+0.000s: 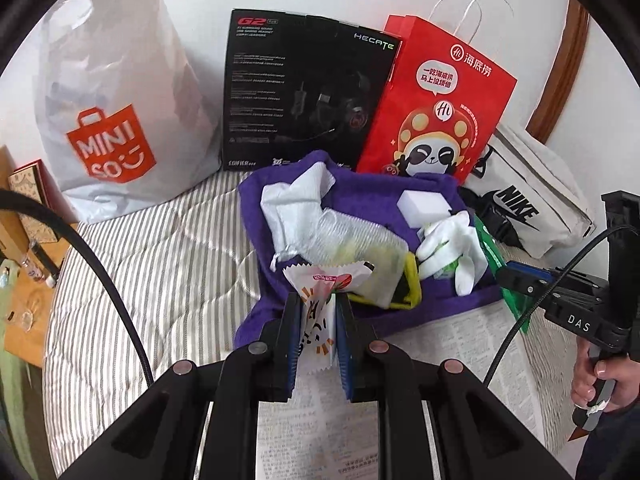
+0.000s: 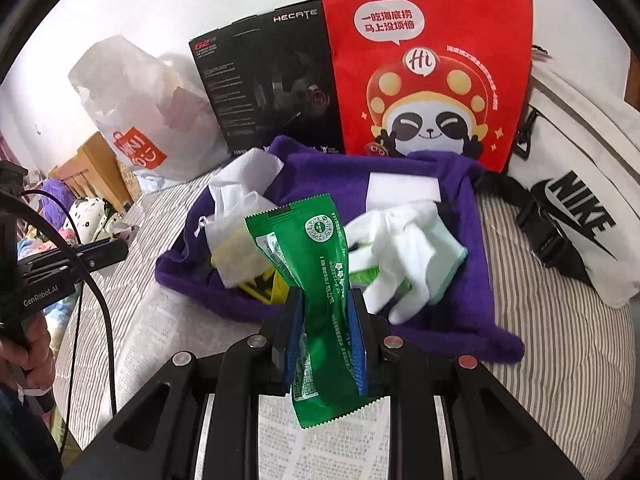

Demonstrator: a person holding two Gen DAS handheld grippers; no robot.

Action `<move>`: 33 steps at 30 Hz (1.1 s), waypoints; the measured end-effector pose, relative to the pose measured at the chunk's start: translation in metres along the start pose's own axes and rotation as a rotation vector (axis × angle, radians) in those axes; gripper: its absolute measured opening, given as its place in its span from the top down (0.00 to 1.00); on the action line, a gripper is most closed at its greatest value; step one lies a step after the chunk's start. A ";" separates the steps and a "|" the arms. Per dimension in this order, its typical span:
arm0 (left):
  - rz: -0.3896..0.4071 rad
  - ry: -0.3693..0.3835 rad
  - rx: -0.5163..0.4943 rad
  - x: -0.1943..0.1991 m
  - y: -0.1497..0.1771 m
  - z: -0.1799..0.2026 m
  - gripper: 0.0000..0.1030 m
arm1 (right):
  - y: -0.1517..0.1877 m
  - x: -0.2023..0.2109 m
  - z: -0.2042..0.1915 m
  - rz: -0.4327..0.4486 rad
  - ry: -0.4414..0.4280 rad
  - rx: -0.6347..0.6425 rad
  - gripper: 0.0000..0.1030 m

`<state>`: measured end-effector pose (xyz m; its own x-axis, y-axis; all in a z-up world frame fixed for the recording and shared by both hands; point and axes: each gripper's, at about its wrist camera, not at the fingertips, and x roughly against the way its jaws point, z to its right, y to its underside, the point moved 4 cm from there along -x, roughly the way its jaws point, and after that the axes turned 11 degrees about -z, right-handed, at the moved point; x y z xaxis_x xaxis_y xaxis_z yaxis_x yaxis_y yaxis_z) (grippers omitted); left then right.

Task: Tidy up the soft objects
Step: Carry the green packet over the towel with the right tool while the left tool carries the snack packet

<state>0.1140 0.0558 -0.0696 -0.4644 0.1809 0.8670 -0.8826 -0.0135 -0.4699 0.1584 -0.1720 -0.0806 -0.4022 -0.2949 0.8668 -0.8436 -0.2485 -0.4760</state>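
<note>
My left gripper [image 1: 318,300] is shut on a white snack packet [image 1: 320,312] with red and orange print, held above the near edge of a purple towel [image 1: 360,184]. My right gripper [image 2: 325,300] is shut on a green foil packet [image 2: 316,264], also lifted over the purple towel [image 2: 460,308]. On the towel lie white gloves [image 2: 404,252], a white sponge block [image 2: 404,190], crumpled white tissue [image 2: 240,188], a clear bag [image 1: 356,244] and a yellow-edged item [image 1: 412,288]. In the left wrist view the right gripper [image 1: 504,276] comes in from the right with the green packet [image 1: 516,300].
Against the wall stand a white MINISO bag [image 1: 108,120], a black headset box [image 1: 304,88] and a red paper bag [image 1: 436,100]. A white NIKE bag [image 2: 572,216] lies at the right. Newspaper [image 1: 320,420] covers the striped bedding [image 1: 160,280]. A wooden stand [image 2: 96,168] is at left.
</note>
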 end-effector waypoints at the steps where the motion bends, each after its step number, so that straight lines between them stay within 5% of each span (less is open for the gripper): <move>1: 0.003 0.003 -0.002 -0.001 -0.002 0.001 0.84 | -0.003 -0.001 0.000 0.001 -0.002 -0.001 0.78; 20: -0.033 0.013 0.016 -0.035 -0.035 -0.012 0.84 | -0.072 -0.044 0.009 -0.011 -0.053 -0.059 0.78; 33: -0.056 0.028 0.025 -0.056 -0.047 -0.030 0.84 | -0.097 -0.118 0.002 -0.137 0.011 -0.038 0.78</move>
<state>0.1833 0.0757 -0.1013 -0.4125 0.2092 0.8866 -0.9087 -0.0267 -0.4165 0.2885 -0.1143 -0.1373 -0.2854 -0.2508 0.9250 -0.9037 -0.2510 -0.3469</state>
